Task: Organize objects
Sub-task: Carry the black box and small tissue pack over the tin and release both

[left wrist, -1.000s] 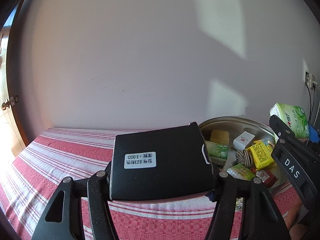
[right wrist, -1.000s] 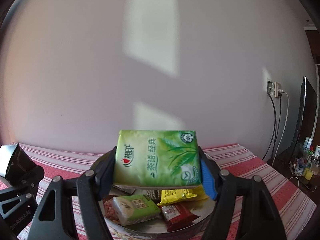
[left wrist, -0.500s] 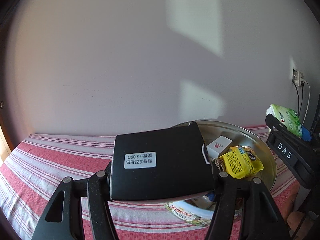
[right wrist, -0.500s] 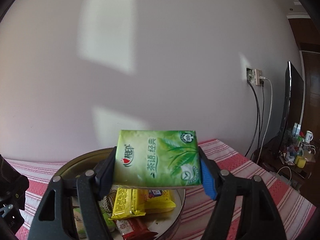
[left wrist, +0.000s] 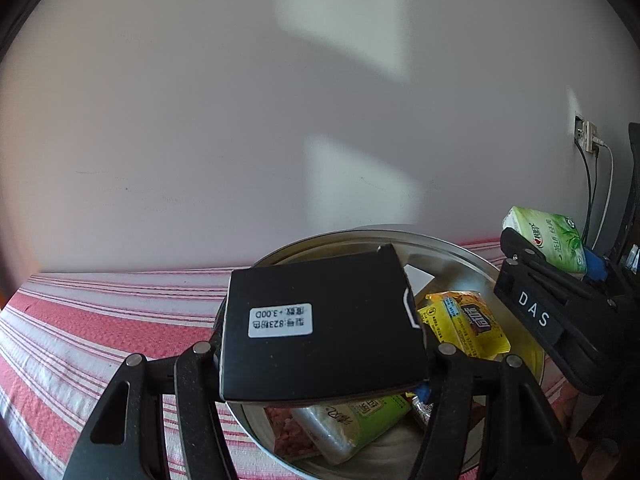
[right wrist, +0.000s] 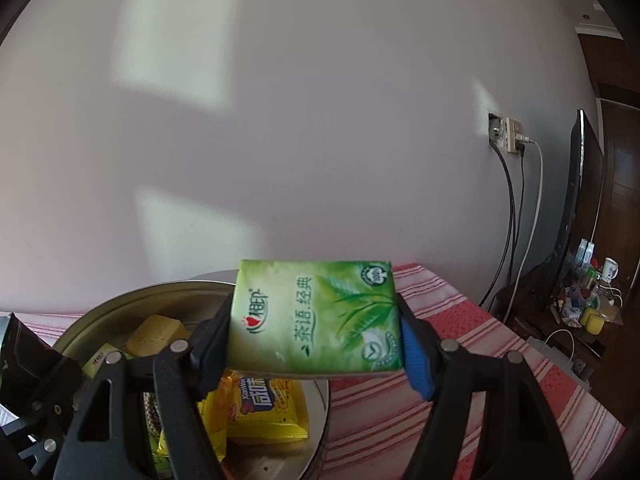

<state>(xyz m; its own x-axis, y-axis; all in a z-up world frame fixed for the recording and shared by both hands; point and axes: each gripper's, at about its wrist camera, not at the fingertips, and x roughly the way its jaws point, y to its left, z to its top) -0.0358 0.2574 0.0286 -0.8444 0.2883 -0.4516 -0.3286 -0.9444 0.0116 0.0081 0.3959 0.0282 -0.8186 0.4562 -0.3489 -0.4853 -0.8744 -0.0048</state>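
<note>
My left gripper (left wrist: 322, 350) is shut on a flat black box (left wrist: 320, 328) with a white label, held over the near left part of a round metal tray (left wrist: 360, 236). My right gripper (right wrist: 316, 352) is shut on a green tissue pack (right wrist: 316, 316), held above the tray's right rim (right wrist: 160, 292). The same tissue pack (left wrist: 548, 236) and right gripper show at the right of the left wrist view. The tray holds a yellow snack packet (left wrist: 464, 322), a green packet (left wrist: 356, 420) and a yellow sponge-like block (right wrist: 154, 330).
The tray rests on a red-and-white striped cloth (left wrist: 100, 320) against a plain wall. A wall socket with hanging cables (right wrist: 508, 140), a dark screen (right wrist: 576, 208) and a cluttered low shelf (right wrist: 584, 300) stand at the right.
Both grippers have swung rightward with their loads. The black box now hangs over the tray instead of left of it, and the tissue pack has shifted from mid-tray to its right rim.
</note>
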